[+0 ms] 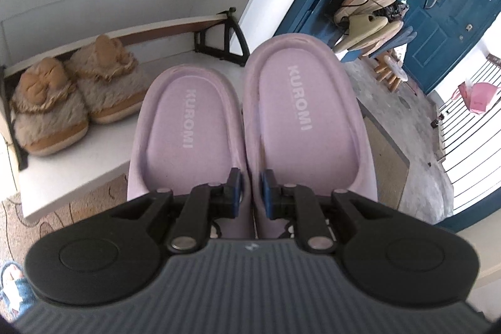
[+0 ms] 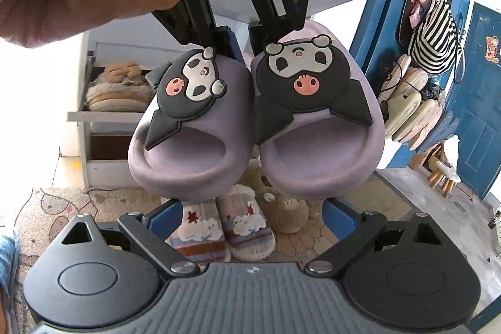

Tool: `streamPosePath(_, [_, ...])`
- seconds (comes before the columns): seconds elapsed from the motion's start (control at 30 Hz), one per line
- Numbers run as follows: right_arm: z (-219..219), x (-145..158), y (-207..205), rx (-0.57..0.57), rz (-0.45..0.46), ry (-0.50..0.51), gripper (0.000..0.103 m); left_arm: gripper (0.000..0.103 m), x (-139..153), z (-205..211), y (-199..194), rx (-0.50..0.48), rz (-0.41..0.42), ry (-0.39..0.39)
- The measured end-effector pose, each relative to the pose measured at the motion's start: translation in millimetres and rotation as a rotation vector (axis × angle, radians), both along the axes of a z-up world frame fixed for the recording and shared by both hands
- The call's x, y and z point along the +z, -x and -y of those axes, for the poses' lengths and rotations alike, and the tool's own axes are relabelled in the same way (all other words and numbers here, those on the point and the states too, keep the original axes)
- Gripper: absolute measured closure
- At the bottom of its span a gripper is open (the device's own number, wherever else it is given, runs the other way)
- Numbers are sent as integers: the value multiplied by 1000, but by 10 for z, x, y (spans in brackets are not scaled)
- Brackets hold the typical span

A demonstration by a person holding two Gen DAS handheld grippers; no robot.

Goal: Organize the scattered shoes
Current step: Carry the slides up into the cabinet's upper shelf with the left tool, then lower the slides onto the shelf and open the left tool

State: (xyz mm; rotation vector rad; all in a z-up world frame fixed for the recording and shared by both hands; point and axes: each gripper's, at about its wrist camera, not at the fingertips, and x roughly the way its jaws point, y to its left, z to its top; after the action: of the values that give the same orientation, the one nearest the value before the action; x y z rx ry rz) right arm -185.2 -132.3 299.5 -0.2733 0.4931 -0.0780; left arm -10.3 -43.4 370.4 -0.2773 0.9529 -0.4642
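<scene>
Left gripper [image 1: 250, 187] pinched both purple slippers' [image 1: 307, 115] inner walls, held aloft. Right gripper [image 2: 250, 218] gaped wide, empty. Shelf [image 1: 78, 177] space lay free at 3 o'clock of the furry pair [image 1: 78, 93]; best lowered level, toes together.

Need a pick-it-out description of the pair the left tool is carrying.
Start at the white shelf with the furry tan slippers on it. Over its edge, the left tool pinches a pair of lilac slippers by their touching inner walls. Unlike the furry pairs around, these are smooth, with "KUROMI" on the insoles and dark cartoon faces on the straps.

Home entryway: blue door [image 1: 454, 21], shoe shelf [image 1: 94, 158], slippers.
</scene>
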Motion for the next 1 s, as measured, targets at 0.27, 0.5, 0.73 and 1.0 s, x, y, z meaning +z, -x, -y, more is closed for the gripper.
streamPosePath(0.27, [260,86,-337,59,-53,11,6,90,-19,204,-425,17,-63,4])
streamPosePath(0.5, [486,202,-739,157,-86,26,0,99,-74,307,-867,43,-137,13])
streamPosePath(0.73, [733,295,-1273,255,-170,-73,0,99,-185,419,-1251,59,-158,-5])
streamPosePath(1.0, [954,318,-1571,284,-180,-104,0,99,-340,542,-1637,65,-196,15])
